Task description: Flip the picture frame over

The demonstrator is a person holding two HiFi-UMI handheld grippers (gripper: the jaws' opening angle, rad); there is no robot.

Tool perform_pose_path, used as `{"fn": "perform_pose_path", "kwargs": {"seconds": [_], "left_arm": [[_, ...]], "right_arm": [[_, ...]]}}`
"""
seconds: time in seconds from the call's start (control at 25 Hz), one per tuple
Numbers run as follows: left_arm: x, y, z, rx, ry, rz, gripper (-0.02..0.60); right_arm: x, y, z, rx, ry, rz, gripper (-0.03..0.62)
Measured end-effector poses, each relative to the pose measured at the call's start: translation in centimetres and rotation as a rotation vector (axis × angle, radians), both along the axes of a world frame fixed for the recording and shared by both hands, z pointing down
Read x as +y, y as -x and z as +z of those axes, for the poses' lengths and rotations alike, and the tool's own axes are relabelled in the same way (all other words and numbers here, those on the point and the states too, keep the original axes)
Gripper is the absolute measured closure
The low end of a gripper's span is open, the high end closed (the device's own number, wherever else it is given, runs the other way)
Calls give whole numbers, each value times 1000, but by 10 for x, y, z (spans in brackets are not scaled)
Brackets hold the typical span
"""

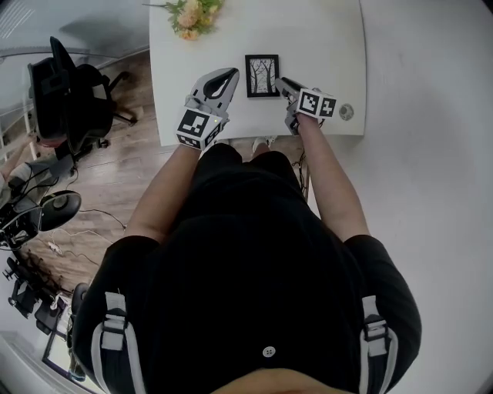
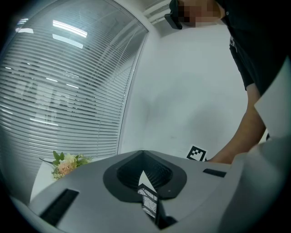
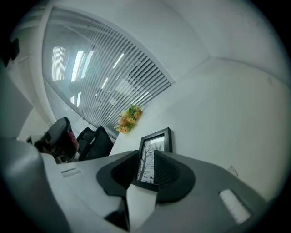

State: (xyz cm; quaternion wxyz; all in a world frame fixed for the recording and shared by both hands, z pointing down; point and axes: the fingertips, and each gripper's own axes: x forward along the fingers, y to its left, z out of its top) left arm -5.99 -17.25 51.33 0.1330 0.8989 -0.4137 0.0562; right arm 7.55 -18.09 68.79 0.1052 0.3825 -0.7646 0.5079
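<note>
White table (image 1: 323,46): near edge just behind both grippers, left edge close beside the left gripper (image 1: 229,75), right edge well past the right gripper (image 1: 280,82). Bare surface beyond the picture frame (image 1: 262,75) toward the far side, and to its right. Bunch of flowers (image 1: 192,15) at the far left, well apart from the frame. Small round disc (image 1: 346,112) near the table's near right corner. Office chair (image 1: 69,100) off the left edge.

Picture frame flat on the table between the two grippers, nearer the near edge, picture side up: black border, bare trees. Long axis running from near edge toward far edge, sides roughly square to the table.

Left gripper just left of the frame, apart from it; jaws pressed together at the tips, nothing between. Right gripper at the frame's near right corner; jaws slightly spread, pinching nothing, frame showing through the gap. Contact with the frame not discernible.
</note>
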Motion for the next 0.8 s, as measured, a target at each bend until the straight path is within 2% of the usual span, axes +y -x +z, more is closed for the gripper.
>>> {"fn": "perform_pose_path", "kwargs": {"seconds": [0.2, 0.48, 0.64, 0.8], "left_arm": [[1, 0, -3, -20, 6, 12, 580], [4, -7, -19, -29, -5, 39, 580], [8, -13, -29, -34, -14, 67, 580], [12, -23, -42, -37, -32, 89, 580]], "right_arm": [[-1, 9, -26, 108, -123, -109, 493], [-4, 21, -100, 262, -405, -230, 493], [-2, 29, -147, 294, -550, -255, 493], [4, 33, -186, 281, -655, -260, 493]]}}
